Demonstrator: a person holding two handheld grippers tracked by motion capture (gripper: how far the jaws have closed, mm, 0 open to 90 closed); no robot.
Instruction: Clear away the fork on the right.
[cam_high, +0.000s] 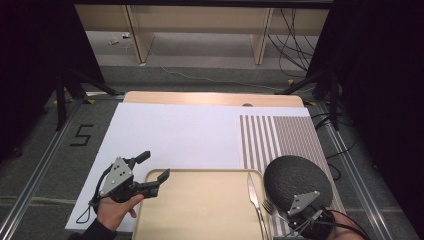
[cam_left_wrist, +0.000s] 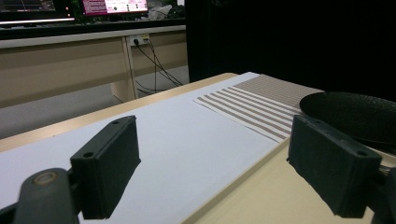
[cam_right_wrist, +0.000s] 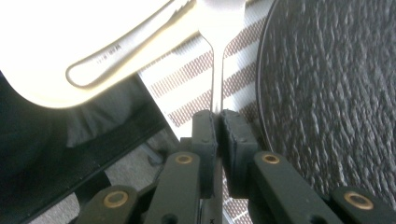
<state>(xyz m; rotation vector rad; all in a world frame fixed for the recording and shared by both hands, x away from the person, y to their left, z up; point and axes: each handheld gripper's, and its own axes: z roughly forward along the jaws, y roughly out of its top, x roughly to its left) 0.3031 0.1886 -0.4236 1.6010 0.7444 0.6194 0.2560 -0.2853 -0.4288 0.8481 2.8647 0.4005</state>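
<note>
Right gripper (cam_right_wrist: 217, 122) is clamped on the fork (cam_right_wrist: 217, 56) handle, fork sitting between tray (cam_high: 200, 210) edge and dark plate (cam_high: 295, 177). Keep the squeeze firm, lift straight, and clear the knife (cam_high: 254, 196). Left gripper (cam_high: 152, 172) has jaws wide open over the tray's far-left corner, holding nothing.

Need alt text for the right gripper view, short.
The right claw is shut on the handle of a fork, held over a striped placemat. A dark textured plate lies to its right, and a knife rests on the pale tray to its left.
</note>
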